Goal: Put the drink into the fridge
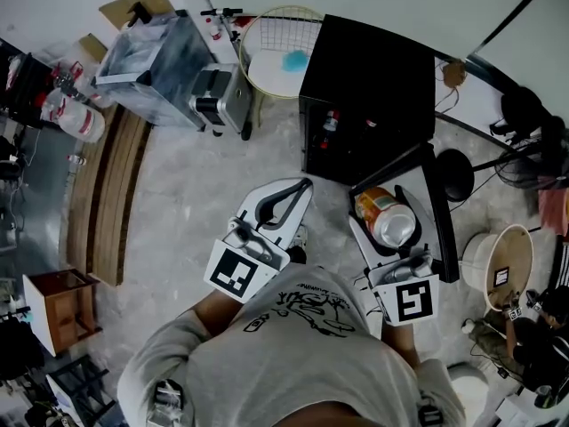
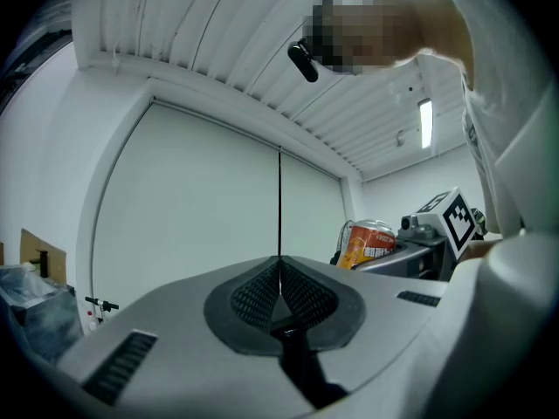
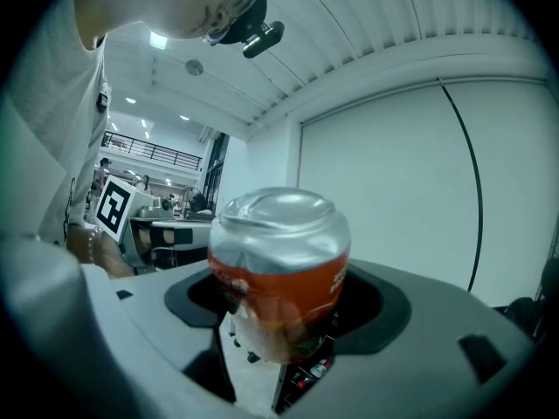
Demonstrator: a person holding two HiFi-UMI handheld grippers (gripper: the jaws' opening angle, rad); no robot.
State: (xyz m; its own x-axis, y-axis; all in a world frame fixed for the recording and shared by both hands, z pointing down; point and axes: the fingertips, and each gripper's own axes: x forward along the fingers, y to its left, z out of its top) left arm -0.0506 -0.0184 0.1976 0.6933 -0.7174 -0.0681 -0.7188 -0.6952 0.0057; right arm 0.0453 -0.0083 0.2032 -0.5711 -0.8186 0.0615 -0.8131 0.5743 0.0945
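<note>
Orange and silver, the drink can (image 3: 279, 264) sat clamped between the two jaws of the right gripper (image 1: 389, 208), its dented silver end up and its orange body pressed on both sides by the dark pads. In the right gripper view the can filled the gap between the jaws, and a small red-capped bottle (image 3: 320, 369) showed below it in the slot.

From the head view we saw the can outside the black fridge (image 1: 369, 56), close to its open front, where a few bottles (image 1: 331, 121) stood in the dark interior. A dark panel (image 1: 440, 212) ran just beside the right gripper on its outer side; we could not tell whether it was the fridge door.

The left gripper (image 1: 303, 188) was held level beside the right one, a little apart from it. Its jaws were closed against each other with nothing between them, the ribbed pads (image 2: 262, 293) meeting along one line in the left gripper view. That view also caught the can and the marker cube (image 2: 458, 219) of the right gripper off to the side.

Around us on the pale stone floor (image 1: 204, 176) stood a clear plastic bin (image 1: 151, 56), a white wire basket (image 1: 280, 29) and a small wooden stand (image 1: 60, 302).
</note>
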